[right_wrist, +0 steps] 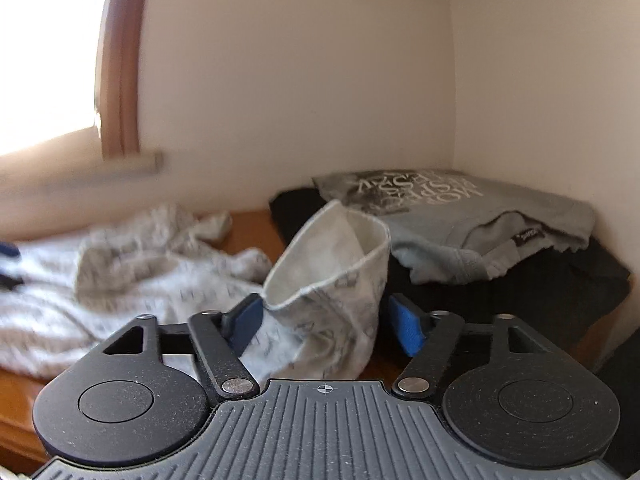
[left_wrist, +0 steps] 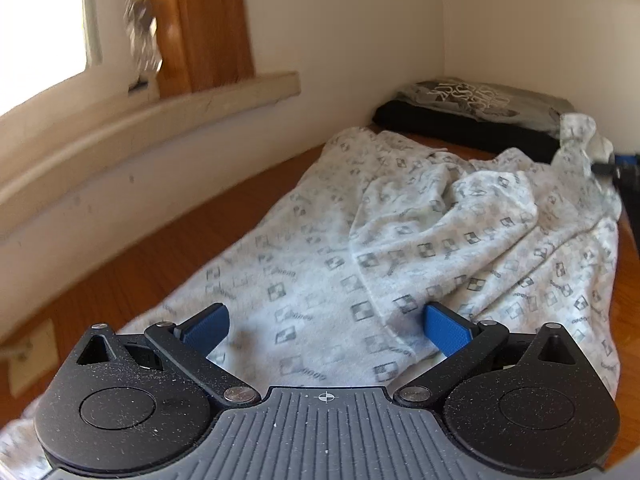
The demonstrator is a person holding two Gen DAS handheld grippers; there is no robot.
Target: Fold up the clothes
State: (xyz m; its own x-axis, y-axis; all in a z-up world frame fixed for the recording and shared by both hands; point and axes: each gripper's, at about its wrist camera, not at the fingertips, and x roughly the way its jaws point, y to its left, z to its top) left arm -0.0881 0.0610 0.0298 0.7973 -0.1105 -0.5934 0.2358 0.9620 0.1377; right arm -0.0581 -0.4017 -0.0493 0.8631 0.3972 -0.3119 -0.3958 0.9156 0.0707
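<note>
On the wooden table [left_wrist: 132, 264], along the white wall [left_wrist: 360, 20], lies the patterned garment [left_wrist: 320, 256]: pale grey fabric w/ small dark square prints, spread lengthwise over most of the surface, rumpled and bunched toward the far end. Wood shows bare between garment and wall.

Folded stack [left_wrist: 472, 116] sits at the table's far corner where two walls meet: grey printed tee [right_wrist: 460, 208] on top of a black item [right_wrist: 520, 280], tee's hem edge drooping over the black layer. Garment's far end reaches just beside this stack.

Window sill [left_wrist: 160, 116] juts from the wall above the table's near half; orange-brown curtain [left_wrist: 208, 24] hangs above the sill, bright window beside it. Sill and curtain blurred in right wrist view.

Left gripper [left_wrist: 326, 326]: over the garment's near end, low above the cloth. Jaws spread wide, blue pads [left_wrist: 446, 334] apart, nothing between them but fabric lying flat below. Contact w/ cloth: can't tell.

Right gripper [right_wrist: 322, 318]: at the garment's far end, near the stack. Jaws apart; a tubular opening of the garment (cuff or leg end, can't tell which) stands up between the pads, hemmed rim facing camera, inside visible. Left pad appears to touch fabric; right pad just beside it w/ a gap. No clamping seen.
</note>
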